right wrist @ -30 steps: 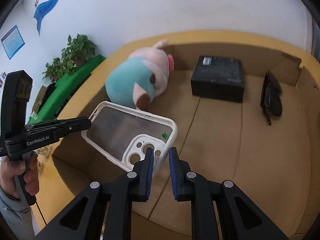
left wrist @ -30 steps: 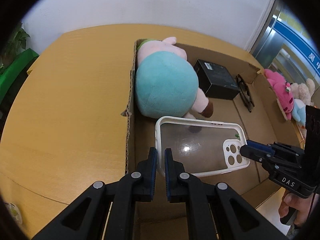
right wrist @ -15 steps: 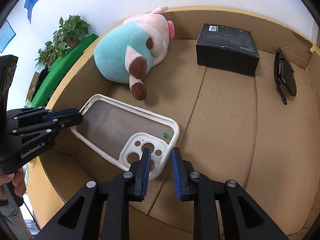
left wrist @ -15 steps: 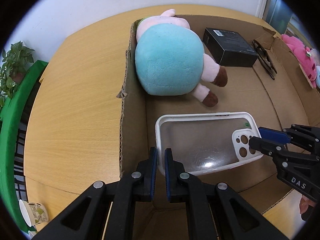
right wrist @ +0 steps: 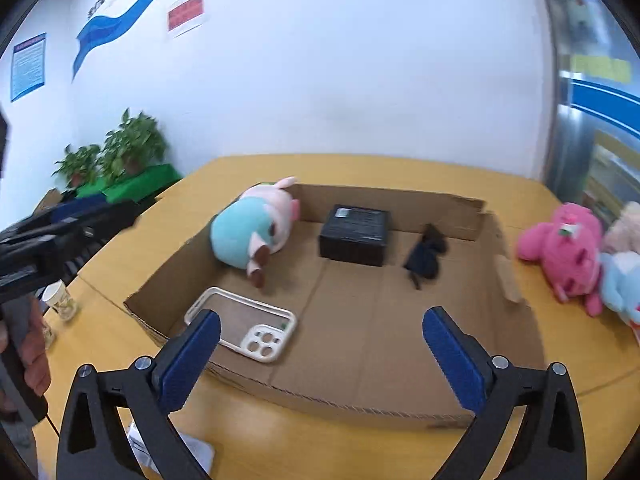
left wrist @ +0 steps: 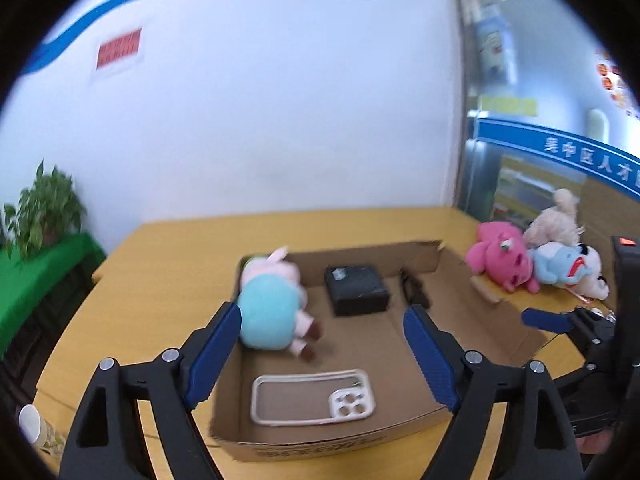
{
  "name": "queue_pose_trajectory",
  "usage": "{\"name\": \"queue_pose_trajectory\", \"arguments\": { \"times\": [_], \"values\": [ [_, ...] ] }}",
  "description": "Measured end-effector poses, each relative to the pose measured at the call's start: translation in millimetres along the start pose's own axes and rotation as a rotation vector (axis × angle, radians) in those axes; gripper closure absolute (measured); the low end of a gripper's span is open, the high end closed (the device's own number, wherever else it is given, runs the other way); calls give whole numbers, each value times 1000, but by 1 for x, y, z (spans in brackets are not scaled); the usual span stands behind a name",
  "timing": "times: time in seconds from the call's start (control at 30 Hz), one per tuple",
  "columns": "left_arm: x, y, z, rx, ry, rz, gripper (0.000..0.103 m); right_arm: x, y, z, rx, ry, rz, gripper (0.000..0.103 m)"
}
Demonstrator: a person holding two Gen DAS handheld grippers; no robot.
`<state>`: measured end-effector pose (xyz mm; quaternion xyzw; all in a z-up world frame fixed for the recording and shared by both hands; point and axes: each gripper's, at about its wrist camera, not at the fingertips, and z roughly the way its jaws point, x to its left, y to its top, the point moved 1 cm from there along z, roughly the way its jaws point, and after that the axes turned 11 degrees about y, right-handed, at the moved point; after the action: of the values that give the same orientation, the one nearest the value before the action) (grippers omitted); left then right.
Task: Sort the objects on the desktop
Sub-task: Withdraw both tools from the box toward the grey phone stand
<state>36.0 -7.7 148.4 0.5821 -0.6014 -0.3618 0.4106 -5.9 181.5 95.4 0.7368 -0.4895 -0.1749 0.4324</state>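
A clear phone case with a white rim (left wrist: 313, 396) lies flat on the floor of the open cardboard box (left wrist: 472, 280), near its front left corner; it also shows in the right wrist view (right wrist: 241, 324). In the box are also a teal and pink pig plush (left wrist: 273, 302), a black box (left wrist: 356, 289) and dark sunglasses (right wrist: 425, 255). My left gripper (left wrist: 322, 348) is open and empty, held above and in front of the box. My right gripper (right wrist: 321, 354) is open and empty above the box's front edge.
Pink, blue and cream plush toys (left wrist: 505, 263) lie on the wooden table (left wrist: 160, 264) right of the box. A paper cup (right wrist: 59, 298) stands at the table's left front. White papers (right wrist: 176, 450) lie under my right gripper. Green plants (right wrist: 128, 148) stand at the left.
Both grippers have let go of the phone case, which now lies in the box. Both have opened wide, pulled back and risen away from the box.
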Motion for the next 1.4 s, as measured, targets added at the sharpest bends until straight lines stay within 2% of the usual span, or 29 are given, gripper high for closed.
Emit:
{"name": "queue_pose_trajectory", "arguments": {
  "times": [0.17,0.33,0.5,0.67,1.4],
  "values": [
    [-26,-7,-4,17,-61,-32,19,-11,-7,-17,-12,-76,8,0],
    [-33,-13,2,63,-80,-76,19,-19,-18,-31,-16,-109,18,0],
    [-36,-16,2,68,-72,-71,19,-21,-21,-36,-15,-111,28,0],
    [-32,-16,-2,54,-18,-65,19,-15,-21,-34,-14,-102,18,0],
    [-21,-30,9,96,-42,-76,19,-6,-21,-26,-2,-111,0,0]
  ]
}}
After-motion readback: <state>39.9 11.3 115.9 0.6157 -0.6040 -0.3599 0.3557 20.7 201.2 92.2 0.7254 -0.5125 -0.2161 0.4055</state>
